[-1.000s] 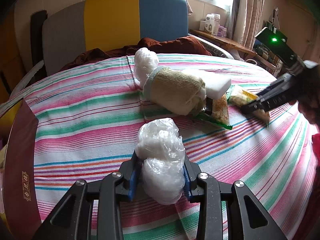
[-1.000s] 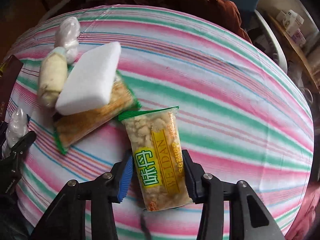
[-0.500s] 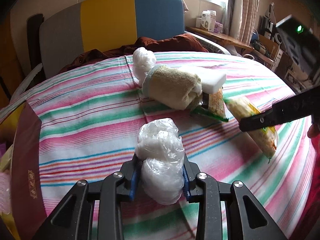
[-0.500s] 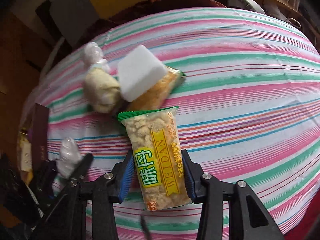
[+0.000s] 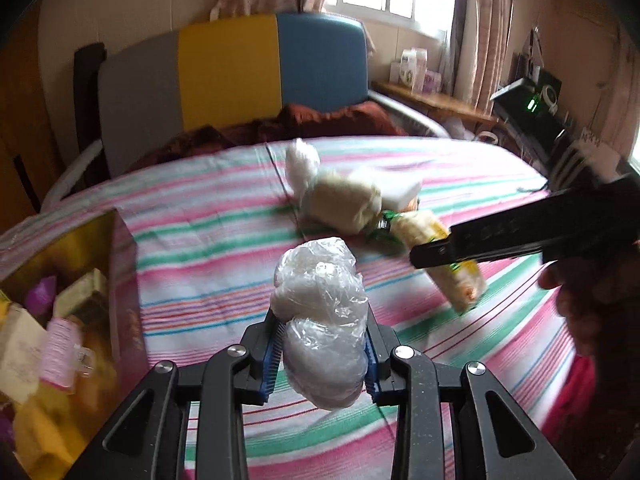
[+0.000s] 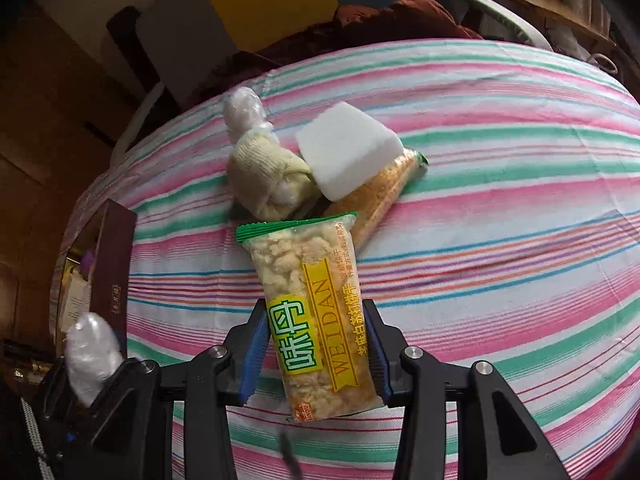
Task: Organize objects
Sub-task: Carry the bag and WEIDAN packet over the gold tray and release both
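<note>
The snack packet [image 6: 316, 320] is showing the brand "WEIDAN" in brown capitals running along its yellow band, and beside that a green patch is carrying two large white Chinese characters. A line of smaller Chinese print is running along the band's other edge, too small to read. The dark red box [image 6: 114, 268] is bearing a small gold mark, unreadable.

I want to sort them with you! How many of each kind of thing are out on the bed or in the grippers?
Plastic-wrapped bundles: 2
Snack packets: 2
White sponge: 1
Rolled cloth: 1
Total: 6
</note>
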A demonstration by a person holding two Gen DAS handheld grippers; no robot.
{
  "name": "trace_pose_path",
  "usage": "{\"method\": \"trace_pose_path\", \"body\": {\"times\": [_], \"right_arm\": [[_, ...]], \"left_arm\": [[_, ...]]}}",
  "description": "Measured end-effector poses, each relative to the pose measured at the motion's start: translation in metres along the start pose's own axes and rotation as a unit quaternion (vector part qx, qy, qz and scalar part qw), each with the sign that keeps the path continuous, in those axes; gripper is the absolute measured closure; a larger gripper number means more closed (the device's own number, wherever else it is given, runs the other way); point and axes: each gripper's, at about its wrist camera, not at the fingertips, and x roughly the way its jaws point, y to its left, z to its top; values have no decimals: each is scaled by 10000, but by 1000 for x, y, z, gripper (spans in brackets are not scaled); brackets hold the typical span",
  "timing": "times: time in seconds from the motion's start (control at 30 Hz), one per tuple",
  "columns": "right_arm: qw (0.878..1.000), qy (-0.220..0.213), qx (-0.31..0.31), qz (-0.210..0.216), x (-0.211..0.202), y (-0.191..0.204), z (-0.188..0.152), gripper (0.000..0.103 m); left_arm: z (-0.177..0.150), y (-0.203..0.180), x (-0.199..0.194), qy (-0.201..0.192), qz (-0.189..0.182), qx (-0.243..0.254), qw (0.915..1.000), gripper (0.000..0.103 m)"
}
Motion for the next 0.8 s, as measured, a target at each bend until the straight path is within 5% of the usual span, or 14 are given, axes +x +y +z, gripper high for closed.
{"method": "trace_pose_path", "body": {"times": [0.3,0.8], "right_arm": [[9989,-420,-194,102,-8,15,5,59],[9983,-373,-417,-136,4,30,6,59]], "left_arm": [[4,24,-42,-251,175,-235,9993,69],[-18,102,-73,-330,717,-960,9923,69]]}}
